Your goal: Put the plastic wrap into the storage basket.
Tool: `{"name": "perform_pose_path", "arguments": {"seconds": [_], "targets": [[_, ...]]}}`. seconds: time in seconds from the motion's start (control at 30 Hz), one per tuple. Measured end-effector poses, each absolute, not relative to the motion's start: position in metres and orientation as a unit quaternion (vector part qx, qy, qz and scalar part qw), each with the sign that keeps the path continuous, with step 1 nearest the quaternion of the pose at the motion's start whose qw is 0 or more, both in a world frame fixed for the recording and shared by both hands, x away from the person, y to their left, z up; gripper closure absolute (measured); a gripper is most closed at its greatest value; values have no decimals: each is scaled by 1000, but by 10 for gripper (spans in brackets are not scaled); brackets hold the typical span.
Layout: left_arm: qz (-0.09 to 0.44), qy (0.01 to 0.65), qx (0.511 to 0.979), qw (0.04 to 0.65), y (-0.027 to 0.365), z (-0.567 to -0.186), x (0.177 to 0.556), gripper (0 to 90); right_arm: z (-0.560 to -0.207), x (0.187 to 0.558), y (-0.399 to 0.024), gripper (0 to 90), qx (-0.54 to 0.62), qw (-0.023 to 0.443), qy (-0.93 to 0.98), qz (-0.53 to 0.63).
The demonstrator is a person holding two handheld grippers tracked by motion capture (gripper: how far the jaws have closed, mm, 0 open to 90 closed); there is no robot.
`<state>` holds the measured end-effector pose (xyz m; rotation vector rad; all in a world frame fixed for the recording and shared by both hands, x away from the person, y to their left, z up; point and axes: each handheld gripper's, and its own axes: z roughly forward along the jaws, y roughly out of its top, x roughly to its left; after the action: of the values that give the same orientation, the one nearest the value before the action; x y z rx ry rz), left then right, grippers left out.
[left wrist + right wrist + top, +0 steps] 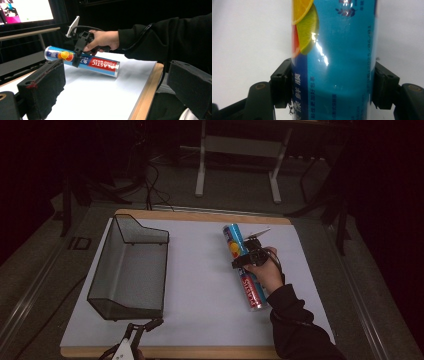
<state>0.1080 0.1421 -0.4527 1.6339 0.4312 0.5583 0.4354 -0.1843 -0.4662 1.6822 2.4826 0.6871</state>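
Note:
A blue and red tube of plastic food wrap (232,240) lies lengthwise on the white sheet at the right of the table, with orange and lime slices printed on it. My right gripper (245,257) is shut on the tube around its middle. In the right gripper view its black pads (280,85) press both sides of the tube (342,50). The left gripper view shows the tube (100,63) from the side, under the hand and the right gripper (77,56). My left gripper (142,327) hovers at the table's front edge, jaws wide open (113,75) and holding nothing.
A black wire-mesh basket (130,265) stands on the left half of the white sheet (200,285), holding nothing. The table's wooden edge (142,95) runs in front. A lit monitor (25,10) and a white table frame (237,165) stand beyond.

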Motion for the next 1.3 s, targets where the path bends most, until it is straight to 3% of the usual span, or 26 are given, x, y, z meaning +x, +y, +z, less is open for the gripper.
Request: {"name": "perform_pose_path", "arguments": {"seconds": [0.6,0.8,1.3], "targets": [[248,190,709,632,142,-453,108,28,-409,429,-167,317,525,6,785,328],[237,194,717,627,141,-454,110,28,-380,427,-147,318,507,15,781,364],[230,193,727,618,139,-456,112,28,-344,421,-91,318,475,3,769,429]]}}
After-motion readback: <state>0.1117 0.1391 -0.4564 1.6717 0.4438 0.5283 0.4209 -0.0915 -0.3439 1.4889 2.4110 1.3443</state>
